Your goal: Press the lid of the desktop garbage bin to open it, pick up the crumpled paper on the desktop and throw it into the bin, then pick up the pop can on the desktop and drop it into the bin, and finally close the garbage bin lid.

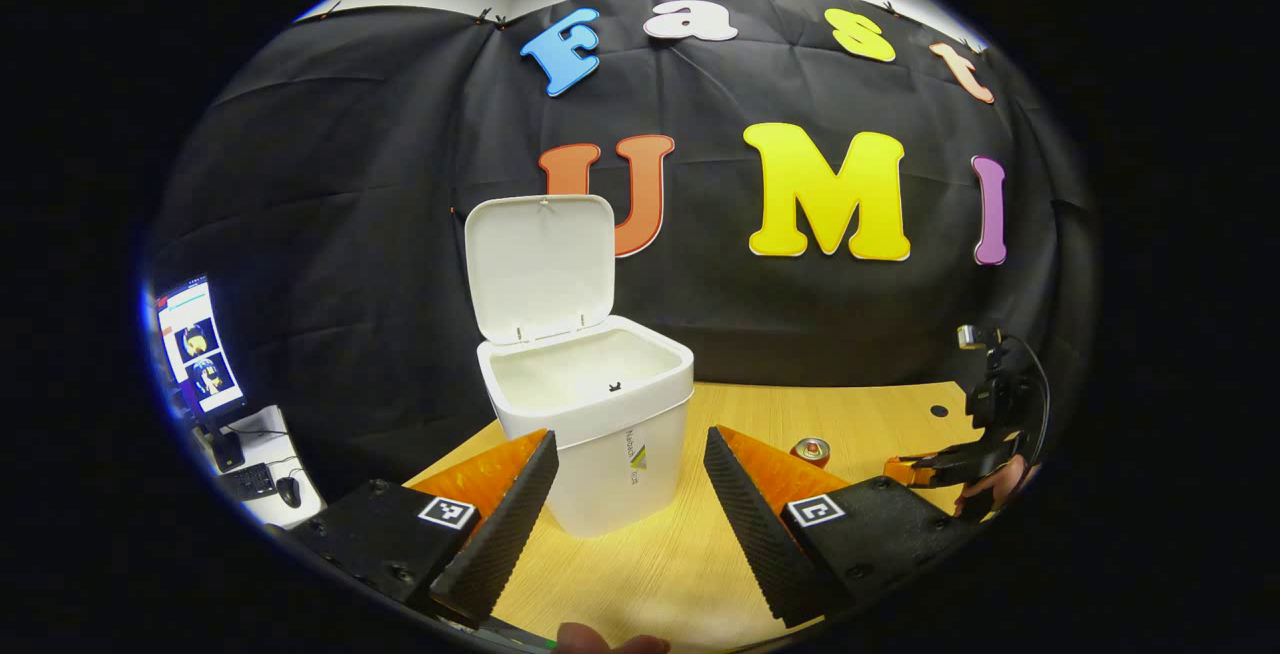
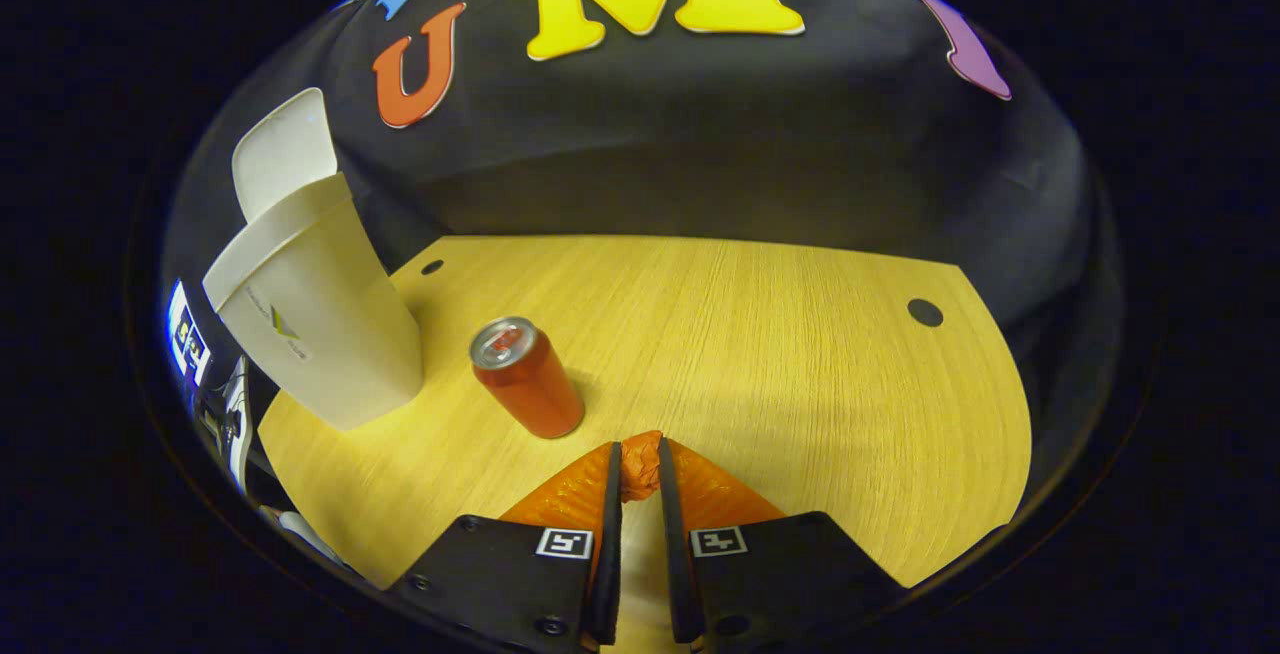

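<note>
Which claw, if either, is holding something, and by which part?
The right claw is shut on the paper, pinching the wad at its fingertips. The left claw is open, holding nothing, in front of the open bin.

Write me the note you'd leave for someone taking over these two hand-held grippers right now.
Left gripper: open, holding nothing, facing the bin.
Right gripper: fingers nearly closed on a small orange crumpled wad, apparently the crumpled paper, held above the desk.
Bin stands on the desk with its lid up. Pop can stands upright between the bin and the right gripper.
Done: lid opened, paper apparently picked up.
Left: drop the paper in the bin, then the can, then close the lid.
</note>
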Tool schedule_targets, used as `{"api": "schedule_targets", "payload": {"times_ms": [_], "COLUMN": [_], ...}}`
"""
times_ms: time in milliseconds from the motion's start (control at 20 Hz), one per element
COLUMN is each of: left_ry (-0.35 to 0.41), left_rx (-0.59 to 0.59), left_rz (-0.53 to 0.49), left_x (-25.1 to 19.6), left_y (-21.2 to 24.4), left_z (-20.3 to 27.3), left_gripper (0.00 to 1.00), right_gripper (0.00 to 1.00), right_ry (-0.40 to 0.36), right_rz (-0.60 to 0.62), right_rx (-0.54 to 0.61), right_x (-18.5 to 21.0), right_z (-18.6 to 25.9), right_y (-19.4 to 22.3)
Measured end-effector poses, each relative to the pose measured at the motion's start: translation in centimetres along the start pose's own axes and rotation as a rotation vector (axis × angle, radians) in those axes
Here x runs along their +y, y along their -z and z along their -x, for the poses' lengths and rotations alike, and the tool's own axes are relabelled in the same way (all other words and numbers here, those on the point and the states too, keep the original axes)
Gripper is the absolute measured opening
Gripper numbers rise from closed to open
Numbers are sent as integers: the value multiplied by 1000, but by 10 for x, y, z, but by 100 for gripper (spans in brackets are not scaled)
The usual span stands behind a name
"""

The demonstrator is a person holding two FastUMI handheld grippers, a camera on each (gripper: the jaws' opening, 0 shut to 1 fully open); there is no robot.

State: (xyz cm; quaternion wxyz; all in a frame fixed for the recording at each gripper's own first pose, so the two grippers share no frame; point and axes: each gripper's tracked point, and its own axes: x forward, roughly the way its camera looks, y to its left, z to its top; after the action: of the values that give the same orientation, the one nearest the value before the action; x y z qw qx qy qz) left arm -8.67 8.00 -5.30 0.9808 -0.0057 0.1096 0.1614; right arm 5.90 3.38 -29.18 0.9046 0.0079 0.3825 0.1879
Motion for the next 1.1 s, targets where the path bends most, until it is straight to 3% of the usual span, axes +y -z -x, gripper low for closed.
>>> {"api": "schedule_targets", "payload": {"times_ms": [500,750,1100], "left_ry": [23,-1,-138], "left_rx": [-17,-15,3], "left_rz": [43,86,127], "left_x": [38,67,135], "left_y": [11,25,38], "left_z": [-9,-4,13], "left_gripper": [97,97,97], "right_gripper": [21,21,21], "right_ry": [-107,-212,-376], "right_rz": [137,193,294], "right_rx": [-225,-288,-316], "right_x": [107,189,324], "right_z": [83,81,50], "right_y": [-132,-175,-203]}}
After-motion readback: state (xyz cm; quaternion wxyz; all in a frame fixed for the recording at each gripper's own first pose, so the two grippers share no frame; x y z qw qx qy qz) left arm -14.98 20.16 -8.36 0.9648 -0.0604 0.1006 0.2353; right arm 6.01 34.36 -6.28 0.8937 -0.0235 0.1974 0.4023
